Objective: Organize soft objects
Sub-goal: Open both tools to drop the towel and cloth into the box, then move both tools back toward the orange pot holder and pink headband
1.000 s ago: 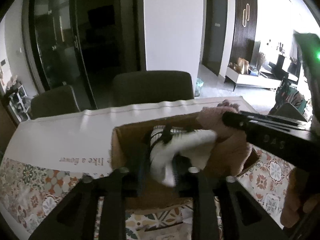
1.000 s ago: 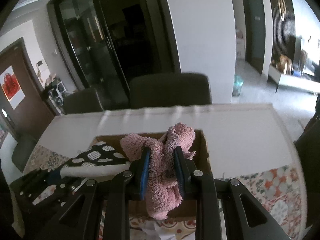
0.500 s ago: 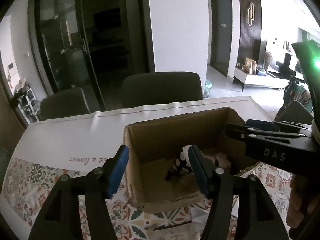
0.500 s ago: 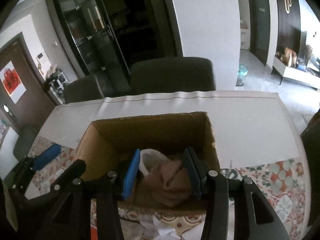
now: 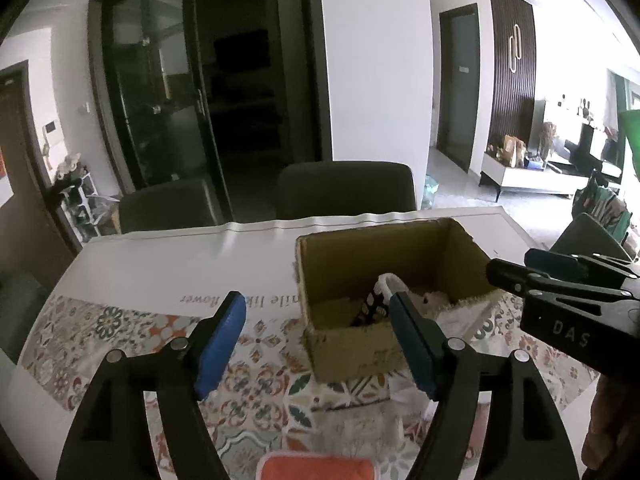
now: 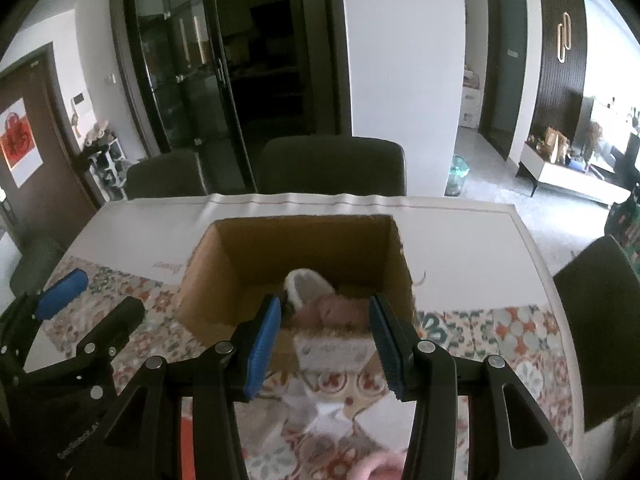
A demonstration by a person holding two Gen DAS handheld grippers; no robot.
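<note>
An open cardboard box [image 5: 344, 344] [image 6: 208, 264] stands on the patterned tablecloth. Inside lie a black-and-white spotted soft item [image 5: 374, 304] [image 6: 306, 286] and a pink fluffy soft item [image 5: 430, 300] [image 6: 332, 308]. My left gripper [image 5: 316, 320] is open and empty, held back from the box's near left side. My right gripper [image 6: 324, 320] is open and empty, just in front of the box's near wall; it also shows in the left wrist view [image 5: 560, 284]. An orange soft item [image 5: 316, 468] lies at the near edge below my left gripper.
Two dark chairs [image 6: 332, 168] stand behind the table's far edge. Another dark chair [image 6: 600, 320] is at the right. A white paper sheet with lettering [image 5: 180, 272] covers the table's far half. A pink blurred thing [image 6: 380, 468] lies near the bottom edge.
Both grippers let go of their soft items into the box, opened, and pulled back toward me. The spotted and pink items now lie inside the box.
</note>
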